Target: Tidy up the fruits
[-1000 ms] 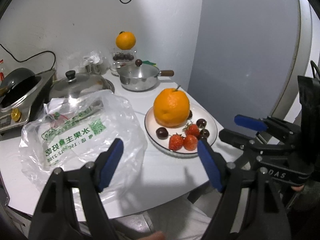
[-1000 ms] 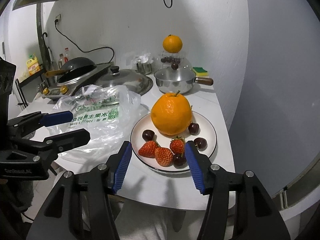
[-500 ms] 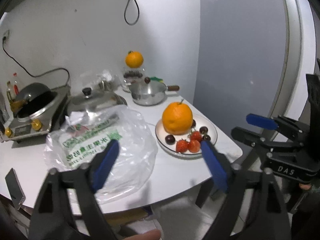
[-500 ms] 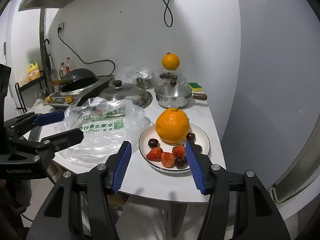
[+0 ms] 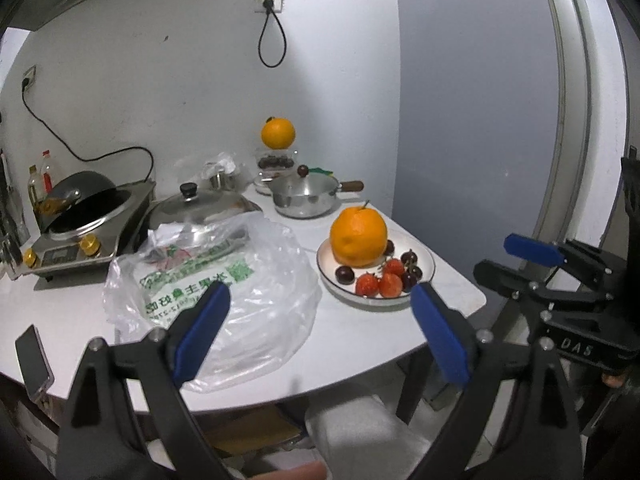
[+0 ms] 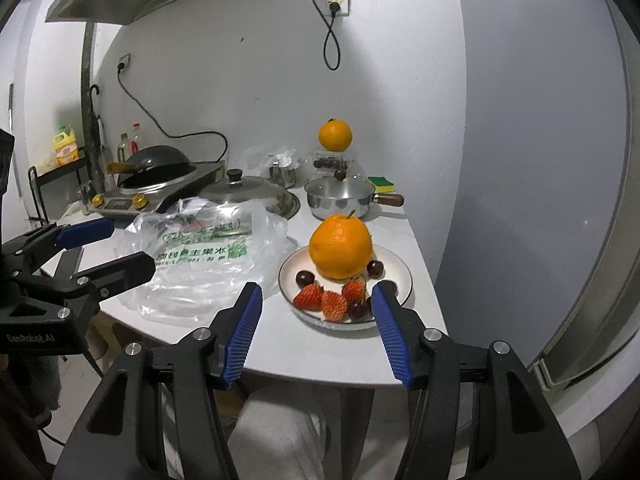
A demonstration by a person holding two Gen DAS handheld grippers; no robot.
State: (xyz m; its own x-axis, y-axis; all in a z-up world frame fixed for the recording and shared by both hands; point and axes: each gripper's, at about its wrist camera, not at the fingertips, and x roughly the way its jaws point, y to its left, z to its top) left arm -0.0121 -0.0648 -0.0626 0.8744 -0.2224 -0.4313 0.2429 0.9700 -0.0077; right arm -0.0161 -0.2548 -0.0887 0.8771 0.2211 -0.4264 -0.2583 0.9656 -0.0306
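Observation:
A white plate (image 5: 428, 258) (image 6: 402, 270) near the table's right front edge holds a big orange (image 5: 358, 236) (image 6: 340, 246), three strawberries (image 5: 380, 282) (image 6: 326, 300) and several dark cherries (image 5: 345, 275) (image 6: 305, 279). A clear plastic bag with green print (image 5: 224, 280) (image 6: 204, 256) lies left of the plate. My left gripper (image 5: 320, 332) is open and empty, back from the table edge in front of the bag. My right gripper (image 6: 318, 328) is open and empty, in front of the plate. Each gripper shows in the other's view: right (image 5: 520, 258), left (image 6: 104, 246).
At the back stand a steel saucepan (image 5: 306, 198) (image 6: 340, 198), a second orange on a clear box (image 5: 278, 133) (image 6: 335, 135), a pan lid (image 5: 200, 208), and a wok on a cooker (image 5: 80, 208). A phone (image 5: 34, 358) lies at the front left edge.
Both grippers have pulled back and up from the table, so plate and bag look smaller and farther. Both stay open. Nothing on the table has moved.

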